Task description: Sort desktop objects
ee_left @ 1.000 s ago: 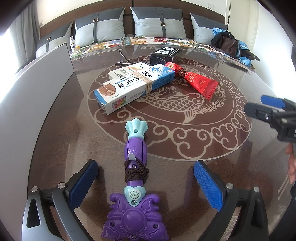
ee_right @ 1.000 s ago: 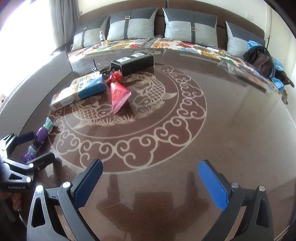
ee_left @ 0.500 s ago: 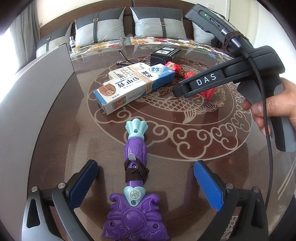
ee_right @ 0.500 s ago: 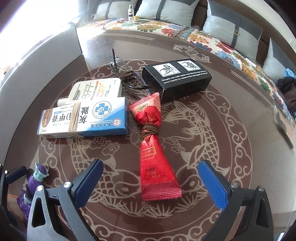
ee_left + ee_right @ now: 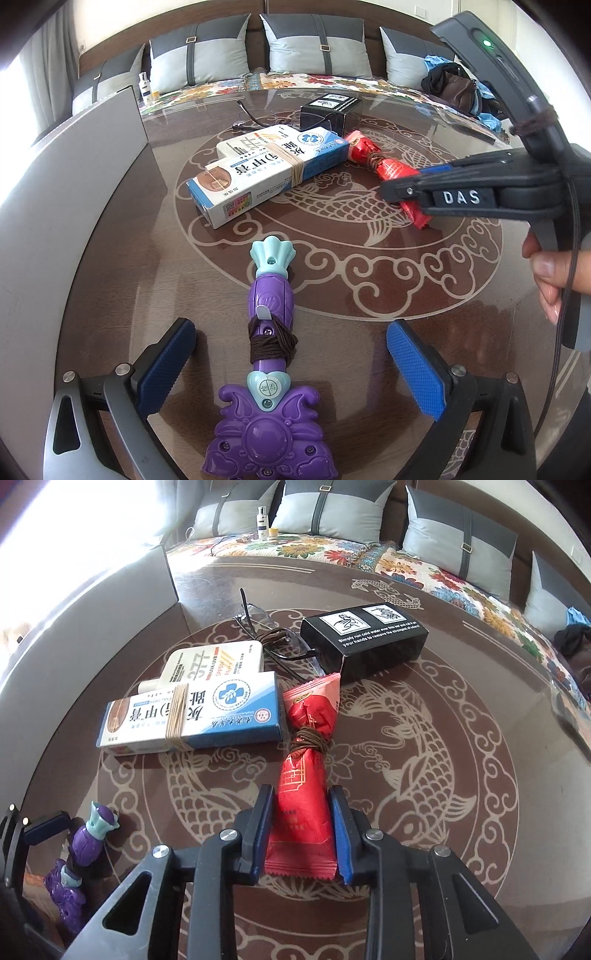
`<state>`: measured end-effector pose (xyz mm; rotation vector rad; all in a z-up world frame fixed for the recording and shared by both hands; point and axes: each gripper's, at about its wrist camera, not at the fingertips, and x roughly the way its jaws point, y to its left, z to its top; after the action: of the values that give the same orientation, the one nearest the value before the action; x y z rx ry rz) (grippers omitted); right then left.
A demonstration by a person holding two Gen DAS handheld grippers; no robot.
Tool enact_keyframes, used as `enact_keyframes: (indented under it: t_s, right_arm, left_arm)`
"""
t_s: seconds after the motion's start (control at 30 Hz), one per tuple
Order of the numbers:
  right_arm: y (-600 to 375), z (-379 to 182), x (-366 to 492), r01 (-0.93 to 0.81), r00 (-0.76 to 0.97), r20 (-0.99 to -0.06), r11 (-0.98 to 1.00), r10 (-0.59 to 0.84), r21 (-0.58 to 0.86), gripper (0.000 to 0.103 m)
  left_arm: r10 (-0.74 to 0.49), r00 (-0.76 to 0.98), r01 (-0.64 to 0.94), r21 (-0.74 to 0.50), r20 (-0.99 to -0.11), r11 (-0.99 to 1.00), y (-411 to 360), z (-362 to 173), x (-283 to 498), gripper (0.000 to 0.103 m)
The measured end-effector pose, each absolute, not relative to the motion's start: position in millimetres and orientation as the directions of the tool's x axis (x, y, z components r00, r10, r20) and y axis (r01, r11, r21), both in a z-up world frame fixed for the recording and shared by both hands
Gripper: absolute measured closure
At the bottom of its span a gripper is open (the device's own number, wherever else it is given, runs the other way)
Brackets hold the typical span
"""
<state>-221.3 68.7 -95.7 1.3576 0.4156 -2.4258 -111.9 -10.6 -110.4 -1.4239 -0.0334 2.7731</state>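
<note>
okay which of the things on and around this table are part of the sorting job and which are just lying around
Part of the job:
- red foil snack packet tied with brown string, right gripper closing on it
- purple plastic toy wand, between the open left gripper fingers
- blue-and-white medicine carton
- cream sunscreen tube
- black cardboard box
- dark-framed glasses

Lying about:
- grey cushions
- small white bottle
- bundled dark clothes

- red packet (image 5: 303, 805) with gold print, brown cord round its middle
- blue-and-white box (image 5: 192, 716), tan rubber band
- black box (image 5: 364, 642), white print
- purple toy (image 5: 270, 369), teal trim, brown cord
- brown desk (image 5: 461, 812), cream koi-and-cloud pattern
- blue jaw pads, black frames
</note>
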Motion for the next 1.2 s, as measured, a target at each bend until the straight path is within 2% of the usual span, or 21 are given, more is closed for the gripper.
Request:
enact_keyframes:
  t_s: [0.47, 0.53, 0.67, 0.73, 0.83, 0.9, 1.07, 1.2]
  right_arm:
    - [104.4, -95.9, -98.7, 0.427, -0.503, -0.833, -0.904, -0.231, -0.006, 0.071]
    - [105.5, -95.4, -96.9, 0.427, -0.496, -0.839, -0.904, -0.224, -0.011, 0.067]
    - [101.6, -95.8, -96.3, 0.453, -0.481, -0.855, -0.89, -0.196, -0.051, 0.045]
    - [99.2, -97.6, -98.1, 0.467, -0.471, -0.863, -0.881, -0.184, -0.068, 0.044]
    - [94.6, -99.6, -98.5, 0.479, -0.467, -0.869, -0.872, -0.162, -0.095, 0.034]
    - [95.3, -101.4, -101.1, 0.462, -0.459, -0.875, -0.882, -0.153, -0.088, 0.022]
    - [99.3, -107.7, -99.4, 0.44, -0.454, -0.879, -0.894, -0.146, -0.078, 0.0]
    - [102.5, -106.5, -93.0, 0.438, -0.487, -0.858, -0.895, -0.162, -0.079, 0.0]
  left_arm:
    - [0.031, -0.583, -0.012, -0.03, -0.812, -0.999, -10.8, -110.6, -112.0, 0.0]
    - [0.031, -0.583, -0.012, -0.03, -0.812, -0.999, -10.7, -110.6, -111.9, 0.0]
    - [0.031, -0.583, -0.012, -0.03, -0.812, -0.999, -10.5, -110.6, -111.8, 0.0]
    - [0.031, -0.583, -0.011, -0.03, -0.812, -0.999, -10.8, -110.6, -111.8, 0.0]
    - [0.031, -0.583, -0.011, -0.03, -0.812, -0.999, -10.7, -110.6, -111.3, 0.0]
    - [0.032, -0.583, -0.012, -0.031, -0.812, -0.999, -11.4, -110.2, -112.3, 0.0]
    - [0.033, -0.583, -0.012, -0.031, -0.812, -0.999, -12.4, -110.3, -113.5, 0.0]
    - [0.032, -0.583, -0.012, -0.031, -0.812, -0.999, -11.7, -110.3, -112.6, 0.0]
